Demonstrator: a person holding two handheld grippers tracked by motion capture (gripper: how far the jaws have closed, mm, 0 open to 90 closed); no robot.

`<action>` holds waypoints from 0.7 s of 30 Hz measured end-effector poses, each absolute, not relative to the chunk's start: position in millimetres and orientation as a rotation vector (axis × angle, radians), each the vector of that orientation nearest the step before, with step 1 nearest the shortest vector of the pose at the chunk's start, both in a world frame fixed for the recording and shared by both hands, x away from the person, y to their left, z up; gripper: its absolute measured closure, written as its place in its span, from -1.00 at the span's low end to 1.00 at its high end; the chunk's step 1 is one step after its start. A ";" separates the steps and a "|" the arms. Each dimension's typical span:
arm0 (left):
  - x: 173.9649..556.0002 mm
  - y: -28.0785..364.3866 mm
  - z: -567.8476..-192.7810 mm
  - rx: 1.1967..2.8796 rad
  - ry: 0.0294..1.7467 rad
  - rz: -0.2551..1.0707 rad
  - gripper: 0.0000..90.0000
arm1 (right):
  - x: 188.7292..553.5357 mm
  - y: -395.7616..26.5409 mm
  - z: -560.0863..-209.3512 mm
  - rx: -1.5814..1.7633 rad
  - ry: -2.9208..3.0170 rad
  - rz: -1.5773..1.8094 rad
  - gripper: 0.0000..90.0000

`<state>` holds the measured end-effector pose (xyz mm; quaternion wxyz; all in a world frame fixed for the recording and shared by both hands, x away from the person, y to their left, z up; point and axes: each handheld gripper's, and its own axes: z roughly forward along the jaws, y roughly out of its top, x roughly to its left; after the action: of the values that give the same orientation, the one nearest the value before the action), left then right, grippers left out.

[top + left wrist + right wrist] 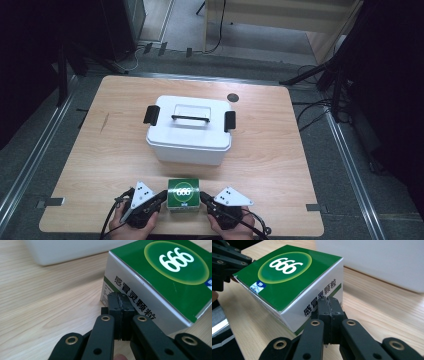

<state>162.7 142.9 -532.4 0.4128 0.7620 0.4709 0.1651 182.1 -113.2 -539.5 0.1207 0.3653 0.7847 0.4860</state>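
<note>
Clearly both grippers are working with fingers pressed together, the left gripper [161, 196] and right gripper [204, 196] squeezing the green box [183, 194] between them at the surface's [110, 155] near edge; pressing evenly should be keeping it square.

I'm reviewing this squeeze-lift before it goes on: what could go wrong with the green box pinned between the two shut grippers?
1. The left gripper and right gripper, both shut, meet the green box only with their tips on opposite sides, so it may slip or twist if lifted.
2. The cardboard sides could dent under the push.
3. The white bin just behind has its lid on and latches closed, so the box cannot go in yet.
</note>
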 end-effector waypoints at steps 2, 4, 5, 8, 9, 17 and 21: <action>165.1 132.9 -533.1 1.926 1.153 0.417 1.00 | 181.3 -120.0 -538.9 1.083 2.288 1.409 1.00; 164.9 128.1 -532.9 1.937 1.140 0.437 1.00 | 180.7 -123.4 -538.8 1.086 2.287 1.407 1.00; 166.3 120.3 -532.9 1.952 1.114 0.450 1.00 | 178.7 -129.7 -539.2 1.109 2.278 1.395 1.00; 167.7 112.5 -533.2 1.959 1.097 0.448 1.00 | 175.9 -139.0 -540.2 1.144 2.254 1.360 1.00; 169.0 106.6 -533.0 1.965 1.082 0.443 1.00 | 175.9 -141.1 -540.3 1.150 2.243 1.360 1.00; 175.2 88.3 -532.9 1.986 1.038 0.439 1.00 | 174.1 -159.4 -539.4 1.230 2.189 1.338 1.00; 177.8 91.5 -533.6 1.981 1.030 0.440 1.00 | 174.8 -161.0 -538.9 1.231 2.188 1.328 1.00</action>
<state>177.8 91.5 -533.6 0.4198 0.7901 0.4107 0.1755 174.8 -161.0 -538.9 0.1500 0.4284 0.7617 0.4623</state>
